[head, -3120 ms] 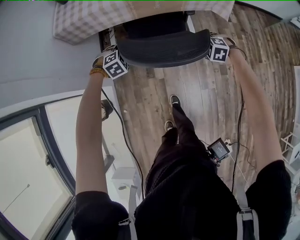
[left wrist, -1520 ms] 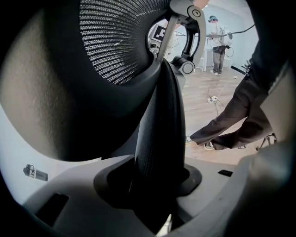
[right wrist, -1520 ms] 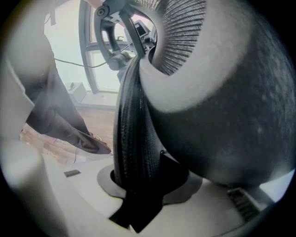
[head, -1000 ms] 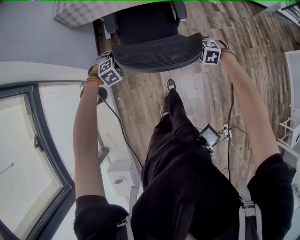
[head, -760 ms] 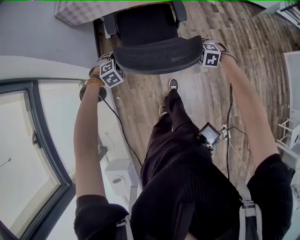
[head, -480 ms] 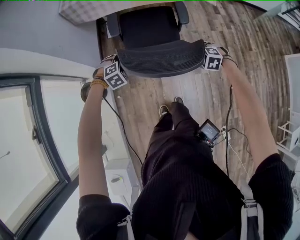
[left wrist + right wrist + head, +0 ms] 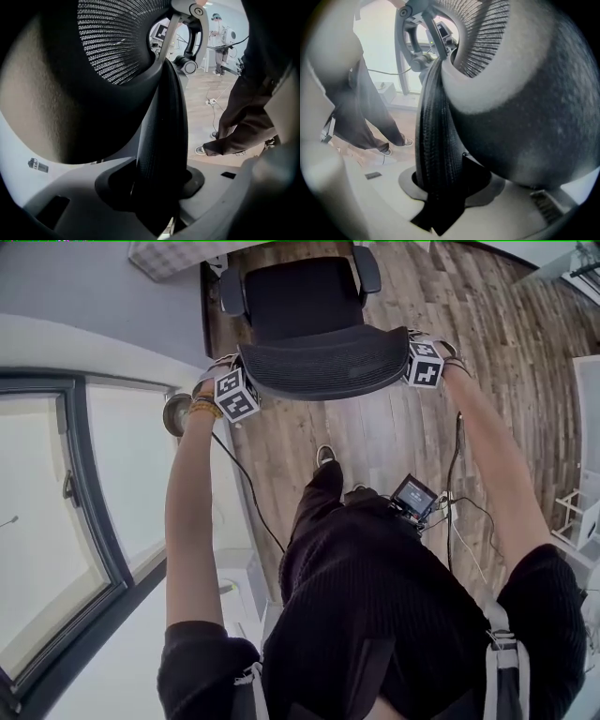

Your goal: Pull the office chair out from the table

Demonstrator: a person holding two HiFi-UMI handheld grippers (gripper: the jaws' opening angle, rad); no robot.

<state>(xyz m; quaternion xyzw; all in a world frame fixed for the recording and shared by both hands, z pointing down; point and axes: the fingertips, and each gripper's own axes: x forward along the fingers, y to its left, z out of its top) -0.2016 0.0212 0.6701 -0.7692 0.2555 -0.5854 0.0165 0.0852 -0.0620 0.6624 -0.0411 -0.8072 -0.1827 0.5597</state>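
The black office chair (image 7: 300, 296) stands on the wood floor, its seat fully out from under the checked-cloth table (image 7: 169, 253) at the top edge. Its curved mesh backrest (image 7: 323, 362) faces me. My left gripper (image 7: 246, 376) is shut on the backrest's left edge and my right gripper (image 7: 406, 351) on its right edge. In the left gripper view the ribbed backrest rim (image 7: 159, 136) fills the gap between the jaws of the left gripper (image 7: 157, 187). In the right gripper view the same rim (image 7: 433, 136) is pinched in the right gripper (image 7: 440, 187).
A grey wall and a large window (image 7: 56, 521) run along the left. A cable (image 7: 248, 493) trails over the floor by a round base (image 7: 176, 414). My foot (image 7: 324, 456) is behind the chair. White shelving (image 7: 586, 521) stands at the right.
The chair has rolled back from the table with both grippers still on the backrest. More of the seat and armrests shows now, and the table has slid toward the top edge.
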